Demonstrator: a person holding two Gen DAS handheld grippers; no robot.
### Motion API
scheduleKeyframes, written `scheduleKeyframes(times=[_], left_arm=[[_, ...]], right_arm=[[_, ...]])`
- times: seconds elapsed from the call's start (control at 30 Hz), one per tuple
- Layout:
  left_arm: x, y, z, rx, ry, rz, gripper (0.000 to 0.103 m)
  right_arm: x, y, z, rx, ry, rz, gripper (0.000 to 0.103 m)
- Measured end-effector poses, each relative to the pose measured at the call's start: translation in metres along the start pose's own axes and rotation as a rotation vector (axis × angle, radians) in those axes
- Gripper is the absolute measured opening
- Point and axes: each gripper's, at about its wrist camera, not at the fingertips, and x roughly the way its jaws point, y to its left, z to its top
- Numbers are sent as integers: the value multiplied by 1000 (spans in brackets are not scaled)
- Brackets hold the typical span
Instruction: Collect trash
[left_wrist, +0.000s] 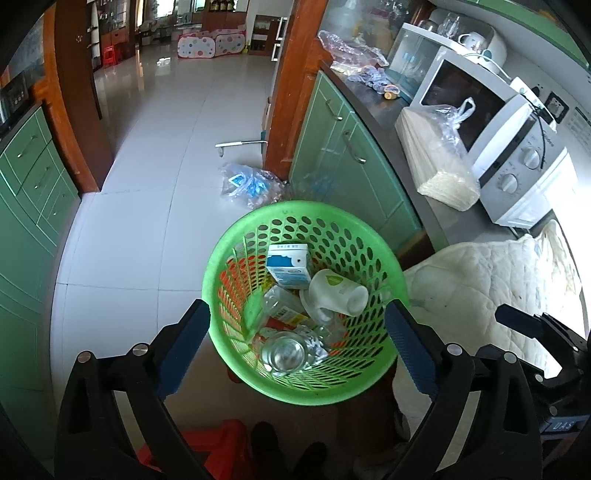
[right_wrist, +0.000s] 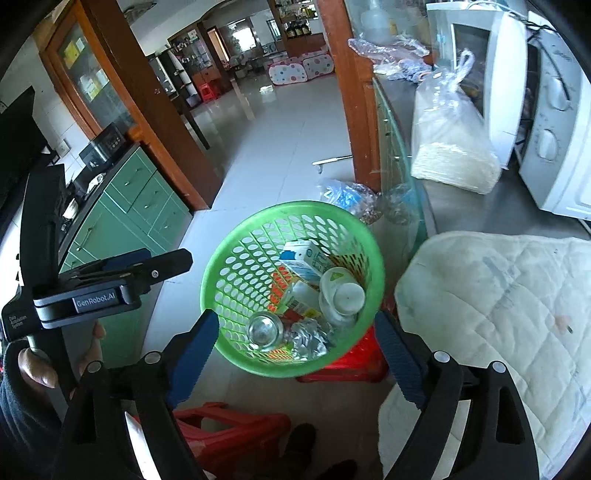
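Note:
A green perforated basket (left_wrist: 221, 266) stands on a red stool and holds a blue-white milk carton (left_wrist: 287, 265), a white cup (left_wrist: 338, 291), a clear bottle (left_wrist: 286, 354) and crumpled foil. My left gripper (left_wrist: 297, 317) hovers above it, open and empty. In the right wrist view the same basket (right_wrist: 229, 258) holds the carton (right_wrist: 306, 260), the cup (right_wrist: 341, 293), the bottle (right_wrist: 264, 328) and the foil (right_wrist: 308, 338). My right gripper (right_wrist: 295, 325) is open and empty above it. The left gripper's body (right_wrist: 96, 291) shows at the left.
A counter at the right carries a quilted cloth (right_wrist: 498, 306), a bagged white stack (right_wrist: 450, 147) and a microwave (left_wrist: 517, 155). Green cabinets (left_wrist: 343, 147) stand below. A plastic bag (left_wrist: 251, 184) lies on the tiled floor. A second red stool (right_wrist: 229, 424) stands near.

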Motion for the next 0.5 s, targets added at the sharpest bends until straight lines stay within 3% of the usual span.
scheduleKeyframes(times=[0.5], left_arm=[[-44,-61,-16,67,-89,-46,95]], right_arm=[[-70,-33,-38,43,-84,-86,86]])
